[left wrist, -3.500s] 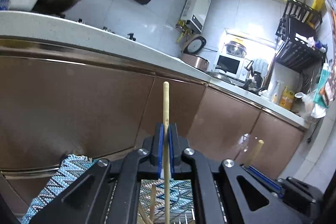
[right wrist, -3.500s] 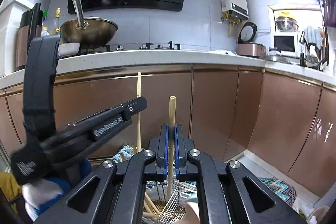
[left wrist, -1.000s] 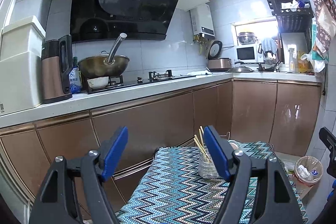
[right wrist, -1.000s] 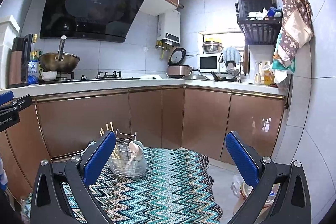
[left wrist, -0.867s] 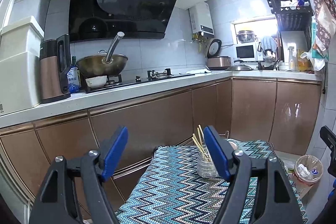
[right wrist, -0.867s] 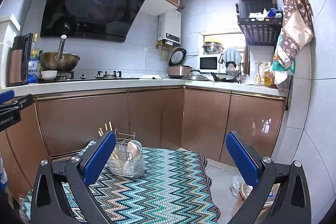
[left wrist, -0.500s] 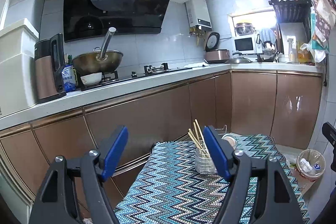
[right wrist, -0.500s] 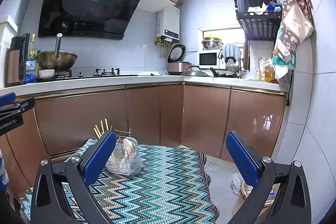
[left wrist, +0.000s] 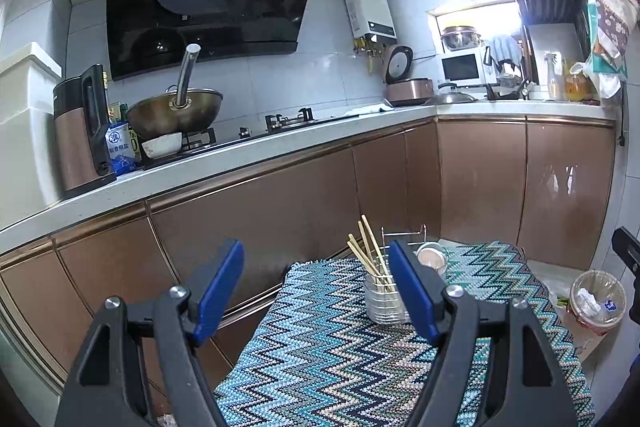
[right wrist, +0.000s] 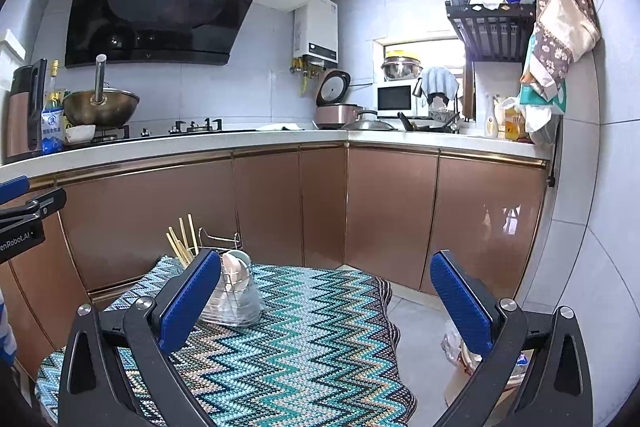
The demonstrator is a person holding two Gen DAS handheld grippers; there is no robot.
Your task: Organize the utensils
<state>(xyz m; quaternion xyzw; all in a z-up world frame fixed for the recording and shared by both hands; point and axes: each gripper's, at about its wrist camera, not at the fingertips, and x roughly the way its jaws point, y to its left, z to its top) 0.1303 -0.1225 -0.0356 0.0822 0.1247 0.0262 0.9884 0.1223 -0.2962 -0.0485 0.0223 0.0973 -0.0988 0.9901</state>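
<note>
A wire utensil holder (left wrist: 385,297) (right wrist: 232,301) stands at the far end of a table under a zigzag cloth (left wrist: 332,347) (right wrist: 296,347). Several wooden chopsticks (left wrist: 368,251) (right wrist: 182,241) stick up from its left side, and white spoons (right wrist: 232,269) (left wrist: 431,259) sit in its other part. My left gripper (left wrist: 316,293) is open and empty, well back from the holder. My right gripper (right wrist: 326,297) is open wide, also empty, with the holder behind its left finger. The left gripper's tip (right wrist: 24,211) shows at the left edge of the right wrist view.
Brown kitchen cabinets (right wrist: 280,211) with a white counter (right wrist: 200,143) run behind the table. A wok (left wrist: 174,113), kettle (left wrist: 78,131) and rice cooker (right wrist: 336,107) stand on the counter. A bin with a plastic bag (left wrist: 596,301) sits on the floor to the right of the table.
Both grippers held chopsticks upright over the holder, then opened. Over the last second both have drawn back and sunk a little, so the holder looks slightly farther and higher.
</note>
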